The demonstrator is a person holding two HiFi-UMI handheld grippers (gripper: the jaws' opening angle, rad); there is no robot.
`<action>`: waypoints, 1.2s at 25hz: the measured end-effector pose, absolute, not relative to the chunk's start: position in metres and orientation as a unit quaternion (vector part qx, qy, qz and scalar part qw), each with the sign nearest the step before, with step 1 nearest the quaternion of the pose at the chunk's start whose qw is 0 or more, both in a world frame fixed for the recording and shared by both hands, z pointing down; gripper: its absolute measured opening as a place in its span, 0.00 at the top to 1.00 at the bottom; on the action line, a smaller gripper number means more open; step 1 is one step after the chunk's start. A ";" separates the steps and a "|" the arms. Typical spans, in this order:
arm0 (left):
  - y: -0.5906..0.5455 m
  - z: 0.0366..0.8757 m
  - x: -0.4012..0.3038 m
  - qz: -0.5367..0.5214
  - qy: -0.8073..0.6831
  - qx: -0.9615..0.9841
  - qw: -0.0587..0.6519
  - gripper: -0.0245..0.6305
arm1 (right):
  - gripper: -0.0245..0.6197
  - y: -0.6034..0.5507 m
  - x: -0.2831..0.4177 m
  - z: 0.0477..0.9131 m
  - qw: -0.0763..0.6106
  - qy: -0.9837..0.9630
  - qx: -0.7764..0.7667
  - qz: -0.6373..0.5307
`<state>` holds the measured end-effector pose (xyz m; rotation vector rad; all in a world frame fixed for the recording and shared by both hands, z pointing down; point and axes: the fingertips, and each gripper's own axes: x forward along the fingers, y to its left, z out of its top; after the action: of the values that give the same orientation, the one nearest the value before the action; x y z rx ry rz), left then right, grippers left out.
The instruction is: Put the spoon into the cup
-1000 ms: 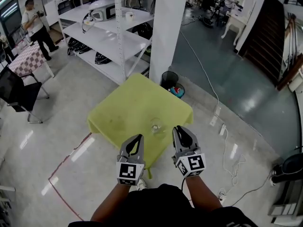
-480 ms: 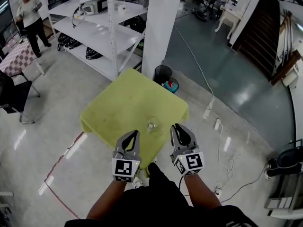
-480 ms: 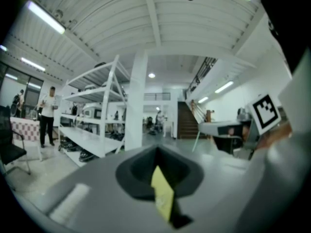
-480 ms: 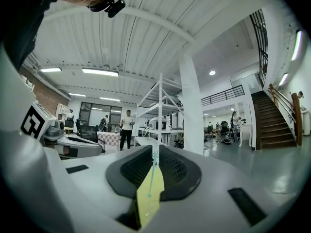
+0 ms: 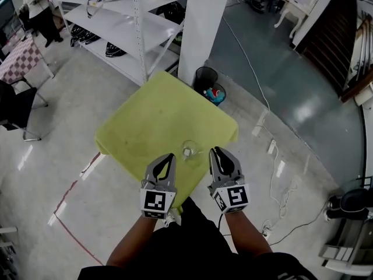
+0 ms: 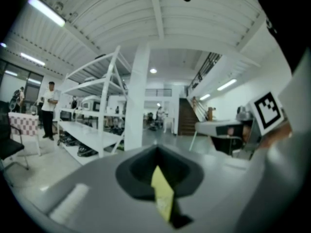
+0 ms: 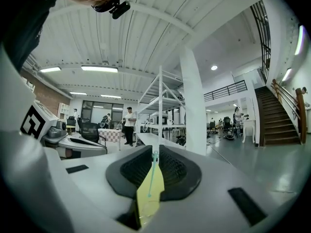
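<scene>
Thin pale green spoon (image 7: 152, 174) is seen edge-on between the jaws of the right gripper (image 5: 217, 152). It is judged to be pinched there, with only a narrow slit left beside it. In the head view this gripper is seen just right of the cup, not over it. The left gripper (image 5: 169, 157) is closed on nothing, and only a sliver of yellow shows through its jaws.

The clear round glass cup (image 5: 189, 150) is set by the near edge of the square table covered with a yellow-green cloth (image 5: 151, 112). It is seen between the two grippers.

The step in hand is judged to be the carry to the cup. To do it well, the spoon should first be brought over the open mouth. Then it should be tipped so that one end points down. It should be let go only when that end is inside the rim. The left gripper may be placed beside the cup so that it is not knocked over.

The spoon looks slim, light and smooth, so it could slip. The cup is see-through, hard and smooth, with a small round mouth. The cloth looks soft and flat. The jaw pads are dark and ribbed, and the gripper shells are grey and smooth.
</scene>
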<state>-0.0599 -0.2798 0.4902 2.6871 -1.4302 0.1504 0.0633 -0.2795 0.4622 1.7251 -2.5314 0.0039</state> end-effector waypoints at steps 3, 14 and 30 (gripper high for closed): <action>-0.289 0.507 -0.056 0.059 -0.468 0.881 0.052 0.95 | 0.89 -0.290 0.062 0.478 0.049 -0.830 0.556 0.014; -0.333 0.564 -0.056 0.096 -0.473 0.872 0.081 0.95 | 0.89 -0.343 0.056 0.560 0.081 -0.839 0.534 0.068; -0.363 0.626 -0.047 0.142 -0.465 0.870 0.082 0.95 | 0.89 -0.353 0.053 0.655 0.132 -0.832 0.527 0.115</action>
<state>-0.0467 -0.3635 0.6256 2.6000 -1.3879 0.4228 0.0526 -0.3532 0.6551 1.5289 -2.4131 0.3346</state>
